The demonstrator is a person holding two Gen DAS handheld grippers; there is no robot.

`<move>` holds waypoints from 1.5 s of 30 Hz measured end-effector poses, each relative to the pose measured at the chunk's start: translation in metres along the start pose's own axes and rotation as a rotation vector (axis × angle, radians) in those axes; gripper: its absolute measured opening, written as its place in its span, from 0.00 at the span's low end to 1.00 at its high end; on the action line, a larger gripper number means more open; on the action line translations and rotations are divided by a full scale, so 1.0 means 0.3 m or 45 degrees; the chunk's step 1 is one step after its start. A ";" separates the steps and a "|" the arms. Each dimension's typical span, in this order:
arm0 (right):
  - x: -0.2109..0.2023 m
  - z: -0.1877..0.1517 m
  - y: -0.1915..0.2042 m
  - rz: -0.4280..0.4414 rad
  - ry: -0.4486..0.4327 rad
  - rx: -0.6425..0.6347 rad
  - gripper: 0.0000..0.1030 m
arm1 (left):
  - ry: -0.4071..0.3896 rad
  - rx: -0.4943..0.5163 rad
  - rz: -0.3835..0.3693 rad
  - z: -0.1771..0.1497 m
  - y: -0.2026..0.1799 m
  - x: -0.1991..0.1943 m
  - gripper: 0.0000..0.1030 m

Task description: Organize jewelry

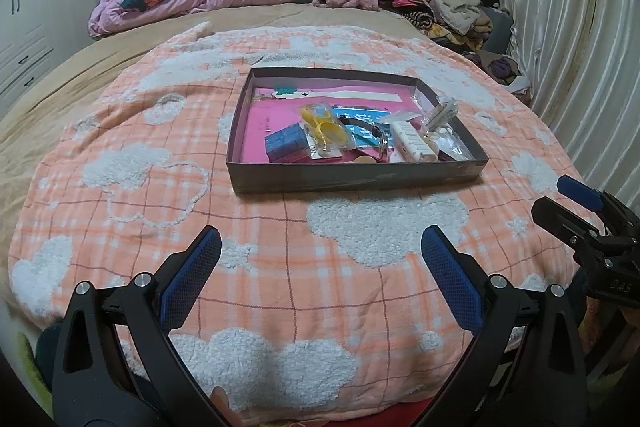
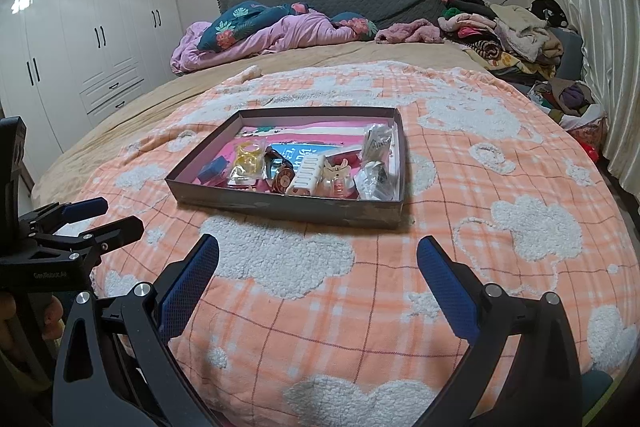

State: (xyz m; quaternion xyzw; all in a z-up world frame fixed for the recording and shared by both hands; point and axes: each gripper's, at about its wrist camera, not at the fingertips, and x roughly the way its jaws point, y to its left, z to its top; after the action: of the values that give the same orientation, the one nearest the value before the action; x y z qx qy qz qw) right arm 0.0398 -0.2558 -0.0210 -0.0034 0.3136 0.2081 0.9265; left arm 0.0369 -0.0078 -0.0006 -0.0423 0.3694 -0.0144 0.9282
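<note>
Spread across a bed is an orange plaid blanket (image 1: 280, 267) with white fluffy clouds. On it, a shallow grey box (image 1: 356, 179) is set, filled with jewelry: yellow bangles (image 1: 324, 125), a watch (image 2: 282, 181), a white hair clip (image 2: 306, 175). Both the left gripper (image 1: 320, 267) and the right gripper (image 2: 318, 267) are held wide apart and empty, near the box.

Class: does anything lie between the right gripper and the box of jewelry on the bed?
Nothing visible does. Only bare blanket lies between the open right gripper and the box; its near wall must be cleared to reach inside.
</note>
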 end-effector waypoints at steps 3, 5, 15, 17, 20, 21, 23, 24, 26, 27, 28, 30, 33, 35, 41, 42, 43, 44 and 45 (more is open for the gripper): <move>0.000 0.000 0.000 0.001 0.000 0.000 0.96 | -0.001 0.004 0.003 0.000 -0.001 0.001 0.91; 0.000 0.000 0.000 0.000 0.000 0.001 0.96 | -0.002 0.004 0.004 0.000 0.000 0.000 0.91; 0.000 0.000 0.000 0.000 0.002 0.001 0.96 | 0.002 0.003 0.024 0.003 0.004 0.001 0.91; -0.002 0.000 -0.001 0.001 -0.001 0.000 0.96 | 0.003 0.002 0.024 0.003 0.005 0.000 0.91; 0.001 0.000 0.000 0.000 0.001 0.001 0.96 | 0.003 0.003 0.023 0.003 0.005 0.000 0.91; 0.002 0.000 -0.001 -0.001 0.004 0.000 0.96 | 0.003 0.003 0.026 0.003 0.004 0.000 0.91; 0.000 -0.003 -0.002 -0.003 0.006 0.001 0.96 | 0.005 0.004 0.024 0.003 0.005 0.000 0.91; 0.000 -0.003 -0.003 -0.004 0.008 0.001 0.96 | 0.002 0.003 0.028 0.003 0.003 -0.001 0.91; -0.001 -0.002 -0.001 -0.004 0.008 0.000 0.96 | 0.004 0.002 0.028 0.003 0.005 0.000 0.91; -0.001 -0.002 -0.001 -0.003 0.008 -0.001 0.96 | 0.004 0.001 0.027 0.003 0.007 -0.001 0.91; -0.002 -0.003 0.000 -0.004 0.008 -0.004 0.96 | 0.006 0.002 0.026 0.002 0.003 0.000 0.91; -0.001 -0.004 -0.001 -0.004 0.010 -0.006 0.96 | 0.009 0.000 0.026 0.001 0.004 0.002 0.91; 0.003 -0.006 -0.005 -0.006 0.015 -0.006 0.96 | 0.018 -0.005 0.026 -0.002 0.004 0.006 0.91; 0.007 -0.007 -0.006 -0.011 0.019 -0.007 0.96 | 0.022 -0.002 0.022 -0.003 0.004 0.011 0.91; 0.030 -0.005 -0.024 -0.035 0.031 0.007 0.96 | 0.045 -0.013 -0.014 -0.005 0.019 0.032 0.91; 0.034 -0.003 -0.031 -0.045 0.031 0.012 0.96 | 0.050 -0.017 -0.030 -0.005 0.023 0.035 0.91; 0.041 -0.001 -0.046 -0.059 0.034 0.022 0.96 | 0.054 -0.023 -0.037 -0.003 0.028 0.039 0.91; 0.049 0.003 -0.066 -0.079 0.037 0.037 0.96 | 0.055 -0.027 -0.035 -0.002 0.034 0.044 0.91; 0.056 0.004 -0.079 -0.092 0.039 0.046 0.96 | 0.055 -0.031 -0.027 -0.001 0.042 0.048 0.91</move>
State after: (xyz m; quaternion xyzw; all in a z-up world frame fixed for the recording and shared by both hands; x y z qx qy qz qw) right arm 0.0618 -0.2709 -0.0327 -0.0011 0.3311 0.1686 0.9284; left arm 0.0472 0.0039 -0.0117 -0.0574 0.3890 -0.0207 0.9192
